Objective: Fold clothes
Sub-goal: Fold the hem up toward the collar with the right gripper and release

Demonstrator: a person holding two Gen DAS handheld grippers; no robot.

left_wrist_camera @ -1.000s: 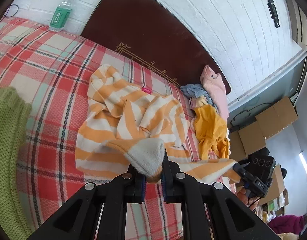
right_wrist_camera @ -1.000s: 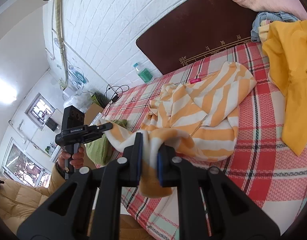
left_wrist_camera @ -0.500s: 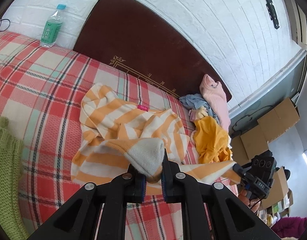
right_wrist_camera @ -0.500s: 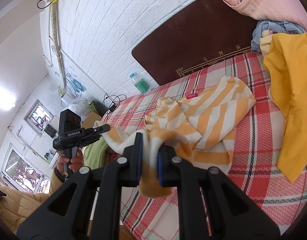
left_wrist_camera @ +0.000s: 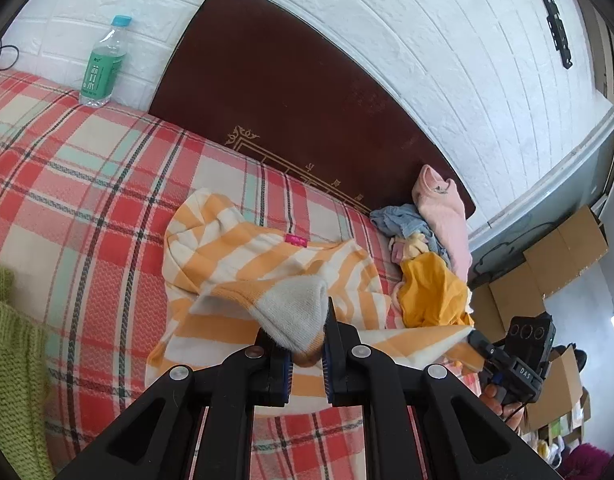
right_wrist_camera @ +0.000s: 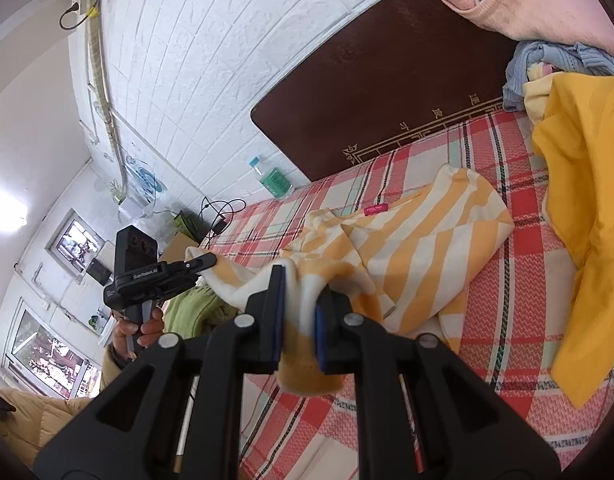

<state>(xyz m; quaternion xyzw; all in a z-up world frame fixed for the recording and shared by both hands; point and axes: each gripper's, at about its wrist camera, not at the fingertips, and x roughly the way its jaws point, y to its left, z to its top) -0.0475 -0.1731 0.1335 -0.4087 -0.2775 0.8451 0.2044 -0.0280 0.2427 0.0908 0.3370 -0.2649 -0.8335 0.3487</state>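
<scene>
Both grippers, left (left_wrist_camera: 305, 354) and right (right_wrist_camera: 299, 334): fingers clamped on striped sweater (left_wrist_camera: 267, 264) | soft, floppy, light | I'd hold cuffs, body sags toward twelve o'clock

Orange-striped garment (left_wrist_camera: 267, 264) rumpled on bed

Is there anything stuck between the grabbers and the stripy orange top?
No. Both grippers already pinch the striped top: the left gripper holds a pale cuff, the right gripper a bunched edge. The yellow garment and the green knit lie off to either side, apart from the fingers.
</scene>
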